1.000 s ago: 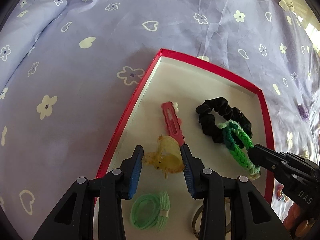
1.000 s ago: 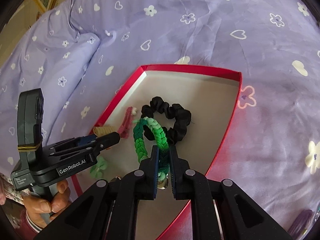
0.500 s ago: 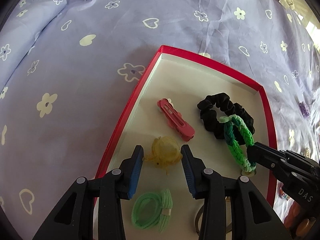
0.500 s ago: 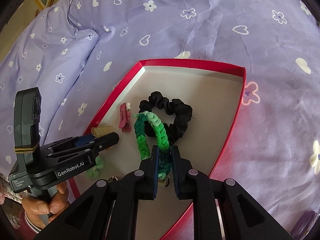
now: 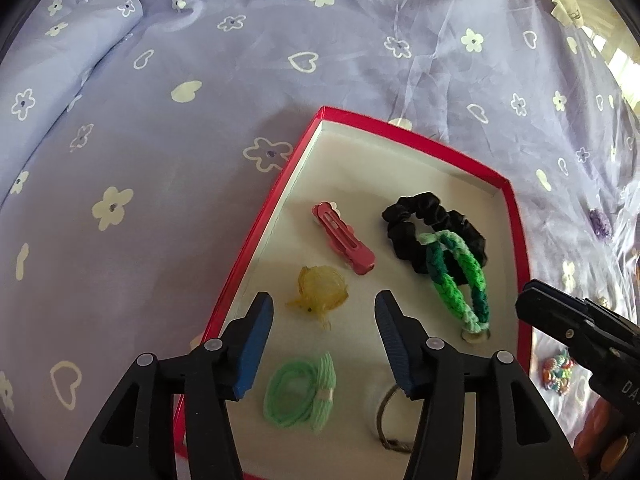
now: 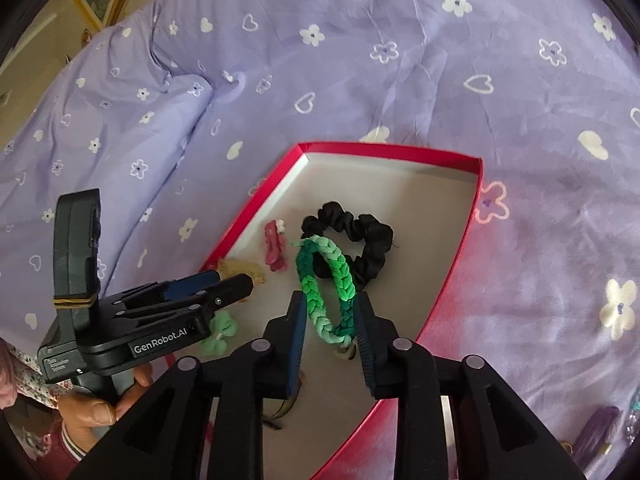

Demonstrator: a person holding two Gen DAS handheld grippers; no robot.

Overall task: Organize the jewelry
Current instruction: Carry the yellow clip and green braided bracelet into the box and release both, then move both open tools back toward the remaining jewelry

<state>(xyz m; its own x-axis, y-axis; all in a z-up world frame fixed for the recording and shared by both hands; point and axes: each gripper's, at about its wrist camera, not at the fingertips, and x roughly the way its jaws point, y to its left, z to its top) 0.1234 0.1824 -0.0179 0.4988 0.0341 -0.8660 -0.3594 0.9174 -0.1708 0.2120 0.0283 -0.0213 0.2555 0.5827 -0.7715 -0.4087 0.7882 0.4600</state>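
**Both grippers spread above red-rimmed tray; nothing gripped**

Edges and room: the tray (image 5: 404, 128), red rim with a pale floor, lies on a lilac bedspread (image 5: 180, 128) printed with flowers and hearts. The far half of the tray floor is bare. The near half carries all the pieces. Its left rim runs just beside the left gripper's outer finger.

Orientation: the green braided band (image 5: 460, 280) lies flat near the tray's right rim. Its long axis runs from the near edge toward the far edge, and its far end overlaps the black scrunchie (image 5: 434, 228). In the right wrist view the band (image 6: 326, 280) points straight away from the camera. The pink hair clip (image 5: 344, 242) lies diagonally, far-left to near-right, with the yellow claw clip (image 5: 320, 294) just beside its near end. A coiled light-green hair tie (image 5: 300, 394) lies nearer the camera.

Tools: the left gripper (image 5: 324, 340) is spread wide and holds nothing; the claw clip sits just ahead of its tips. The right gripper (image 6: 330, 332) is parted, its fingers flanking the band's near end. Whether either pad touches the band cannot be told.
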